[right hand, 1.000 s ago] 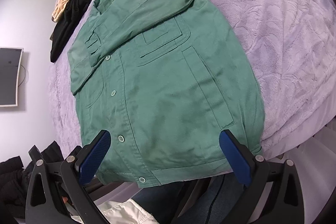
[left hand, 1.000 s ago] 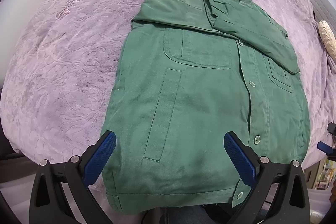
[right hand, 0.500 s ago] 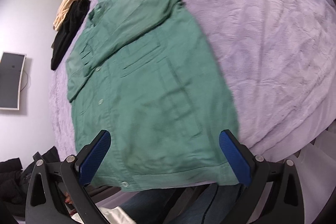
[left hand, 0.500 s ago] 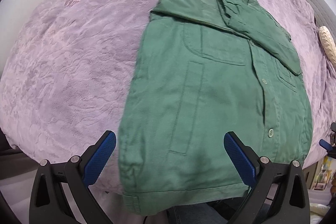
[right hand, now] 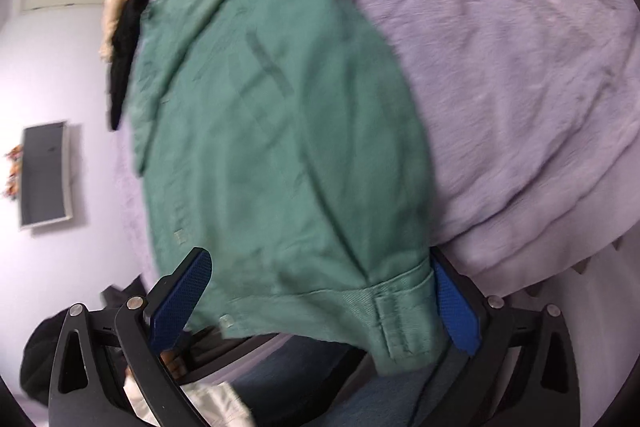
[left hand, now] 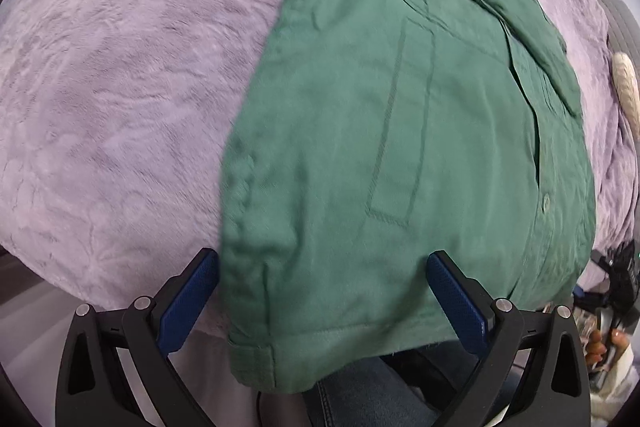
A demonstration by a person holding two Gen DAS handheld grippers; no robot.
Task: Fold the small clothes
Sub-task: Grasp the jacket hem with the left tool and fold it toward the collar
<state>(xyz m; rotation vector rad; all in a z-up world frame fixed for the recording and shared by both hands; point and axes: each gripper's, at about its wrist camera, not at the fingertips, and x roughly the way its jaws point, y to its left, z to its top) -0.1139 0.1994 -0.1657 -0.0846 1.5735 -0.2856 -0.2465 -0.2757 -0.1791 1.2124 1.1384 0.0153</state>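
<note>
Green shirt [right hand: 280,155] blurred, hem over edge.

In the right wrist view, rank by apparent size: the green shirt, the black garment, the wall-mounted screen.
1. green shirt, by far the largest.
2 and 3. wall-mounted screen and black garment look similar in extent; distance and fisheye make ranking them unsure.

Shirt [left hand: 400,147] lies on the bedspread [left hand: 120,67] — hem overhanging the near edge.

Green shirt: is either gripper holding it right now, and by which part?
Neither. Both the left gripper and the right gripper stand open at the hem of the green shirt, not clamped on it.
</note>
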